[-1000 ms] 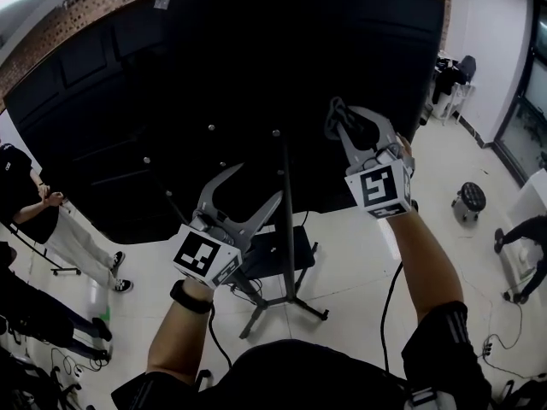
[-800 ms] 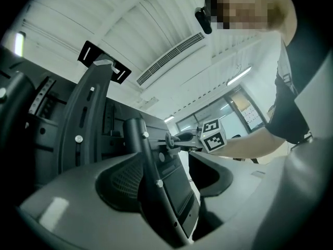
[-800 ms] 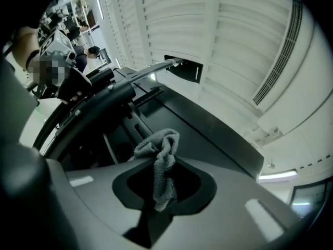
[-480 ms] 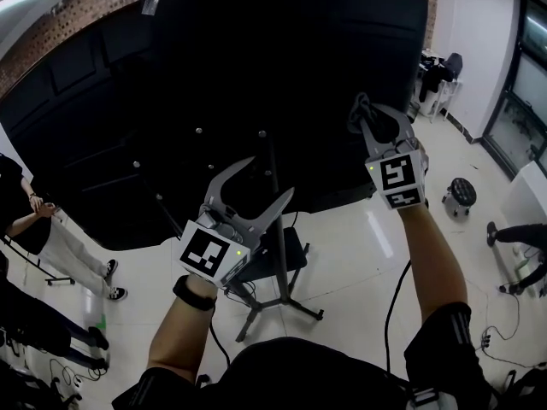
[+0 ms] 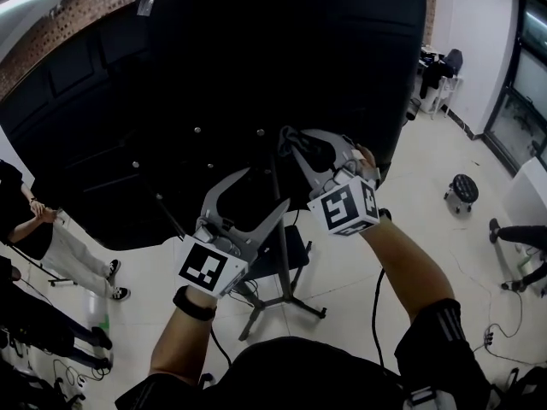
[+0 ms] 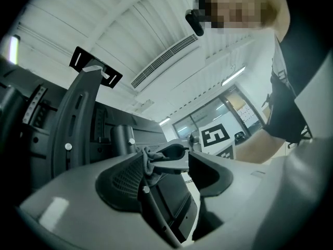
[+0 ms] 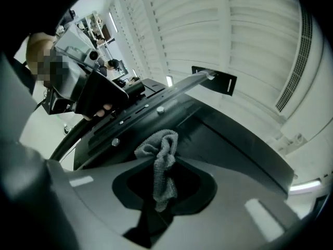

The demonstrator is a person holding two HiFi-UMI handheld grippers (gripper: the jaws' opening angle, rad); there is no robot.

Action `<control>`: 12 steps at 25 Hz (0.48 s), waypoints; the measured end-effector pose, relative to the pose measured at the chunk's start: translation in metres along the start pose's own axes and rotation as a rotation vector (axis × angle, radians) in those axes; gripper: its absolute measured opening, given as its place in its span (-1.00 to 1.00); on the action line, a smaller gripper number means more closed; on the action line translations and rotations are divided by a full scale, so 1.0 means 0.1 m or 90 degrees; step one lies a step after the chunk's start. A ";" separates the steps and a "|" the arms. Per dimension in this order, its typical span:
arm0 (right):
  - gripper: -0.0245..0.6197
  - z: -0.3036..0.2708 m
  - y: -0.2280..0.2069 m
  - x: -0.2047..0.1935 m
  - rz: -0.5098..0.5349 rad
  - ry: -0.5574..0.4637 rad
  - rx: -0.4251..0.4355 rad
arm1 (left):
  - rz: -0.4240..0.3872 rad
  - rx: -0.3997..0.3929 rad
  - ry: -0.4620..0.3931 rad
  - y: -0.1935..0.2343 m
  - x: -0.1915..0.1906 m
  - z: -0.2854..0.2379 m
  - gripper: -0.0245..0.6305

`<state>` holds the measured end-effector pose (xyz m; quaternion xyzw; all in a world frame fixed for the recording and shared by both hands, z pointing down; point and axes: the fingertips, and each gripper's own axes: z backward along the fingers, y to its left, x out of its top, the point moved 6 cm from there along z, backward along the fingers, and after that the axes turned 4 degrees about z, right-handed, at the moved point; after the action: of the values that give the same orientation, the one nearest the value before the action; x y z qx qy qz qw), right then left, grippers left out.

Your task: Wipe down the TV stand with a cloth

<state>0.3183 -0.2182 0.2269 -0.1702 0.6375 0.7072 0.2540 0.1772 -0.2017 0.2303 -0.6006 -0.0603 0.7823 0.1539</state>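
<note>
Here, right gripper (image 5: 289, 137): upper center of the head view, jaws closed tight on the cloth, its marker cube (image 5: 344, 208) turned toward the camera.
Cloth (image 7: 162, 165): small, gray and bunched. It is pinched between the right jaws, with a crumpled end sticking out past the tips and a strip hanging back into the gap.
Cloth position: at the top of the stand's upright pole (image 5: 280, 229), just beside it. Whether it actually touches the metal cannot be told.
Left gripper (image 5: 265, 188): lower and to the left of the right one, jaws spread wide apart with nothing held. In its own view the right gripper's tips and the cloth sit in the open gap.
TV stand: a thin black pole rising from spread legs (image 5: 286, 301) on the white floor (image 5: 333, 272).
TV (image 5: 256, 49): a big black back panel filling the top of the head view, dotted with a few silver bolts.
Surroundings: 1 person (image 5: 34, 220) stands at the left edge, and 1 round stool (image 5: 462, 191) sits at the right.
</note>
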 end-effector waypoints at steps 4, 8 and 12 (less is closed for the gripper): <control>-0.73 -0.15 0.15 -0.03 -0.004 -0.007 0.022 | 0.002 0.000 0.016 -0.06 -0.08 0.04 -0.02; -0.73 -0.13 0.14 -0.13 -0.016 -0.006 0.022 | 0.007 0.006 0.035 -0.04 -0.17 0.06 -0.02; -0.73 -0.02 0.04 -0.30 -0.017 0.017 0.004 | 0.016 0.009 0.043 -0.02 -0.21 0.01 -0.02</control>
<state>0.3404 -0.2249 0.2473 -0.1870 0.6409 0.6994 0.2553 0.1811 -0.2065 0.2504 -0.6261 -0.0420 0.7640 0.1502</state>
